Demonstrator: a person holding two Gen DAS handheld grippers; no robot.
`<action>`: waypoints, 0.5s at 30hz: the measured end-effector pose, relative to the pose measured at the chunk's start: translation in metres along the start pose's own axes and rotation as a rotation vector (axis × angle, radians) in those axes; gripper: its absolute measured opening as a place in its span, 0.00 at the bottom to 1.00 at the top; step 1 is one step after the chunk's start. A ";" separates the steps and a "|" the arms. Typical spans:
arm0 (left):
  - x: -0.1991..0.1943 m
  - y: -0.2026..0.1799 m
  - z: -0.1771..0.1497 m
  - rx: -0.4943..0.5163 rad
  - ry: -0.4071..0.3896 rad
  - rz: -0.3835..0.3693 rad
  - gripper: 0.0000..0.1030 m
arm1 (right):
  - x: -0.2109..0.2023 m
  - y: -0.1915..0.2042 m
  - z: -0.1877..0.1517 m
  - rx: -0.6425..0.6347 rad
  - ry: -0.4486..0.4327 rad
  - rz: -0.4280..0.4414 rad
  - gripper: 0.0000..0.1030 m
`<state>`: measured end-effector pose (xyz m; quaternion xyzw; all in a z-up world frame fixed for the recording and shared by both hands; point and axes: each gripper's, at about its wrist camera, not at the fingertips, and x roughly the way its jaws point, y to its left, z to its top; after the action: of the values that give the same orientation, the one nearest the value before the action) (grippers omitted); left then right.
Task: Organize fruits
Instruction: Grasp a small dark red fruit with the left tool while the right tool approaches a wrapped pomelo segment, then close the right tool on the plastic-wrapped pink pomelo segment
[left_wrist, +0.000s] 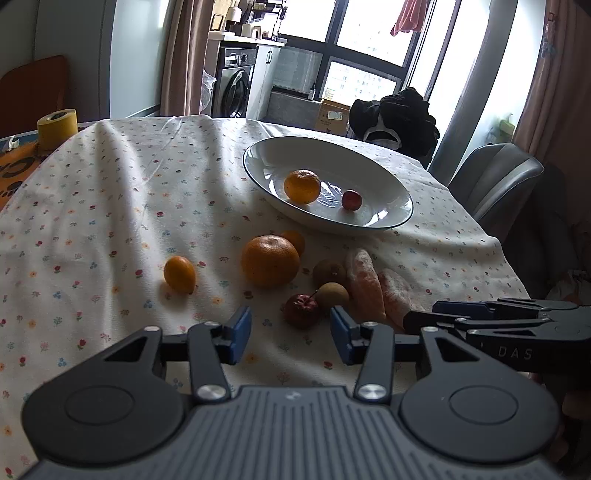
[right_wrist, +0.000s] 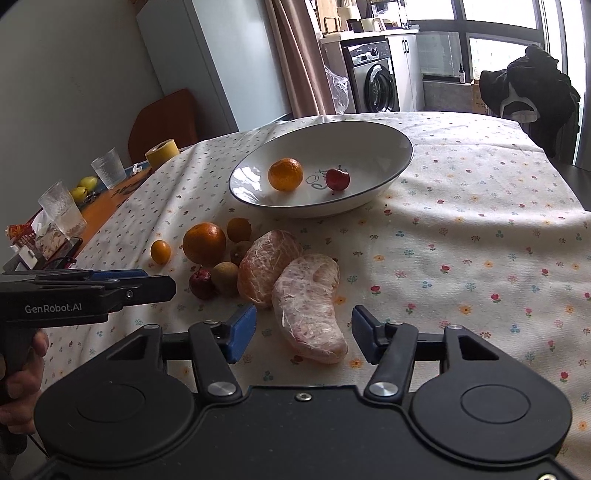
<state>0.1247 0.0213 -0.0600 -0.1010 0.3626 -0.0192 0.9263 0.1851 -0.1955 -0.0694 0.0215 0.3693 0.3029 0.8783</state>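
A white bowl (left_wrist: 384, 181) (right_wrist: 384, 147) on the flowered tablecloth holds an orange (left_wrist: 302, 186) (right_wrist: 285, 174) and a small red fruit (left_wrist: 351, 199) (right_wrist: 337, 179). Loose on the cloth lie a large orange (left_wrist: 270, 260) (right_wrist: 204, 243), a kumquat (left_wrist: 179, 274) (right_wrist: 160, 252), brown longans (left_wrist: 331, 295), a red fruit (left_wrist: 301, 310) (right_wrist: 201, 283) and two peeled pomelo pieces (right_wrist: 314, 310) (right_wrist: 266, 266). My left gripper (left_wrist: 291, 334) is open, just short of the red fruit. My right gripper (right_wrist: 303, 334) is open, its jaws either side of the near pomelo piece's end.
A yellow tape roll (left_wrist: 57, 127) (right_wrist: 162, 151) stands at the table's left. Drinking glasses (right_wrist: 62, 212), yellow fruits (right_wrist: 85, 186) and packets sit on the orange mat beyond the cloth's left edge. A grey chair (left_wrist: 495, 177) and a chair with black clothes (right_wrist: 532, 96) stand at the far right.
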 end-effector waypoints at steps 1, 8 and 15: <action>0.002 0.000 0.000 0.000 0.003 -0.003 0.42 | 0.002 -0.001 0.000 0.002 0.003 0.000 0.52; 0.016 0.000 0.001 -0.004 0.026 -0.012 0.35 | 0.012 -0.003 0.004 0.009 0.018 0.003 0.51; 0.026 0.002 0.004 -0.006 0.032 -0.018 0.32 | 0.021 0.001 0.010 -0.009 0.019 0.001 0.50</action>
<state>0.1466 0.0206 -0.0748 -0.1066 0.3768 -0.0279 0.9197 0.2028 -0.1809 -0.0751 0.0149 0.3761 0.3053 0.8747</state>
